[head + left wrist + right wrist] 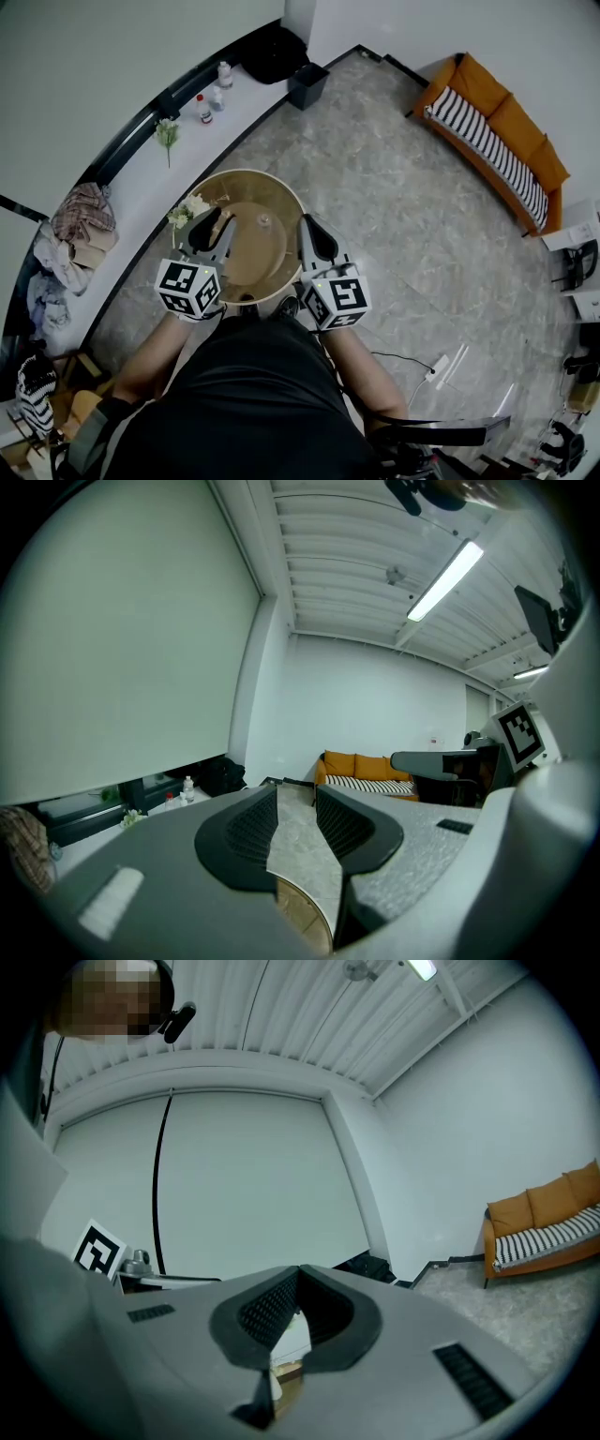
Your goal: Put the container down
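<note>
While we carry the load clear of the ground, the grey stone floor [394, 197] spreads out beneath us. The long white worktop [141, 192] runs along the wall on our left, and an orange sofa [492, 122] stands well apart on the right.

Between our arms hangs the round tan container [248, 248], wide and shallow-looking, held out in front of our body. Its left rim is just beside the worktop's edge and a small bunch of white flowers [187, 211].

Our left gripper [217, 227] is clamped on the container's left rim. In its own view the jaws pinch down onto the tan edge [314, 921]. Our right gripper [309, 230] is closed on the opposite rim, and a sliver of the container [289, 1382] shows below its jaws.

We judge that we are in the carrying step and the container is not yet put down. We cannot tell whether it should land on the worktop or the floor. The next move calls for lowering both grippers together at matched height, so the container stays level. Neither gripper should let go until its base is resting on something.
</note>
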The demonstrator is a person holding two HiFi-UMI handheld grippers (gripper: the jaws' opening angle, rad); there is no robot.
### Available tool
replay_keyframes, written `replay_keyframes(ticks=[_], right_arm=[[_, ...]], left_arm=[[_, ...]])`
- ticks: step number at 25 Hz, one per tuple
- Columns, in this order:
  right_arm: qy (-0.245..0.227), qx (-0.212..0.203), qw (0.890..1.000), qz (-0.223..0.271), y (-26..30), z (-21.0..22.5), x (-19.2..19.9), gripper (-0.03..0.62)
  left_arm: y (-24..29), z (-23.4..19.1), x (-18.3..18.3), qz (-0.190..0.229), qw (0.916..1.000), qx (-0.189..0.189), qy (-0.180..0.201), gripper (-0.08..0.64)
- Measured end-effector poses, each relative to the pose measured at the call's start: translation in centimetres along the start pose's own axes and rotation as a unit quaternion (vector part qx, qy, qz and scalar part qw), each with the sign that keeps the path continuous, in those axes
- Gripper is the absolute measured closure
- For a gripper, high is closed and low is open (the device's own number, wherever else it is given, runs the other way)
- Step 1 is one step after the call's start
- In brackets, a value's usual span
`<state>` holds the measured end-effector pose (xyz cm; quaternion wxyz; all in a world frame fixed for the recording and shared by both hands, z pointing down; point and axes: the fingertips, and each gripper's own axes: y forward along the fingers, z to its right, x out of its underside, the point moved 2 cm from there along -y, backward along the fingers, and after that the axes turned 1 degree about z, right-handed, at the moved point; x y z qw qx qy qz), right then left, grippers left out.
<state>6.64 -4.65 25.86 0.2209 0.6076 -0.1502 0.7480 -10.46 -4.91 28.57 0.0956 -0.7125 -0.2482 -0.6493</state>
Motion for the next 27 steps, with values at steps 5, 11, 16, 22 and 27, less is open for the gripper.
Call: replay_keyframes(ticks=[5, 11, 16, 22, 27], right_arm=[[-0.008, -0.007, 1.0, -0.001, 0.1, 0.0, 0.0, 0.586], [-0.002, -0.005, 1.0, 0.001, 0.4, 0.2, 0.2, 0.586], [0.003, -0.006, 1.0, -0.001, 0.7, 0.3, 0.4, 0.586], [0.006, -0.003, 1.0, -0.003, 1.0, 0.5, 0.6, 0.586], [0.008, -0.001, 1.0, -0.004, 1.9, 0.8, 0.8, 0.586]], left_arm=[[0.4, 0.2, 0.0, -0.002, 1.0, 0.001, 0.001, 0.428], [0.6, -0.1, 0.3, -0.005, 1.0, 0.0, 0.001, 0.428], [0.9, -0.3, 0.4, -0.007, 1.0, 0.0, 0.003, 0.428], [1.2, -0.5, 0.6, -0.008, 1.0, 0.002, 0.0, 0.428], [2.2, -1.2, 0.4, -0.006, 1.0, 0.005, 0.002, 0.428]])
